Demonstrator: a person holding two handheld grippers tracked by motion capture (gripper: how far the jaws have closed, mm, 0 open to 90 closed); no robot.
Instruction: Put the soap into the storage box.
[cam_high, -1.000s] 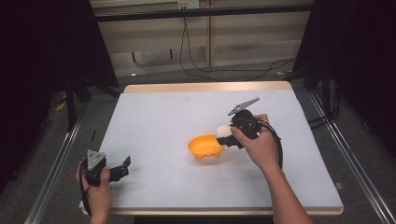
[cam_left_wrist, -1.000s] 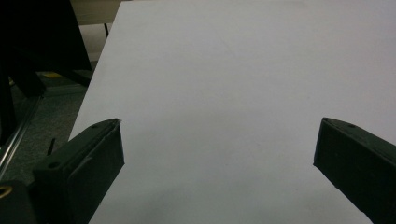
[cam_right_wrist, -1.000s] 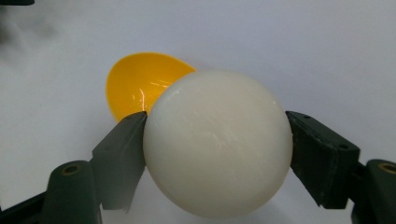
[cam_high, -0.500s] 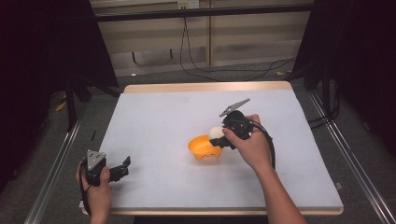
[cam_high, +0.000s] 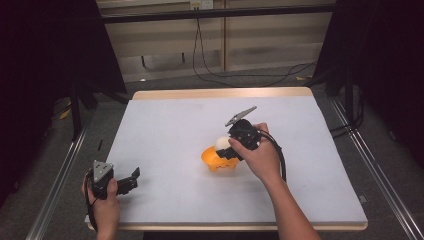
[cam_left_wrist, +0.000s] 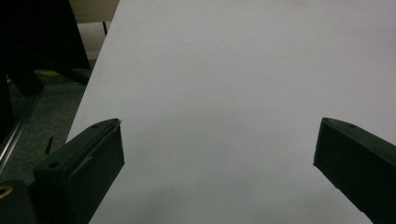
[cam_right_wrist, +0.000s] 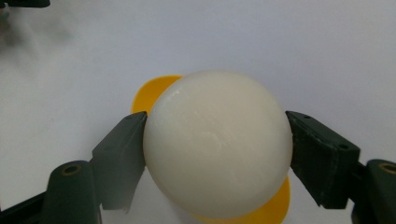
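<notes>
With my right hand-held gripper clamped on the white ball just above the orange bowl mid-counter, I should centre and lower it before letting go, my left hand-held gripper idling agape near the front-left corner.

You've got loads of open counter around you, everything from 9 through 12 to 3 o'clock is bare. Only stuff in the way sits mid-counter: the orange bowl with your right tongs and white ball over it. Left tongs are parked at 7 o'clock, well apart.
</notes>
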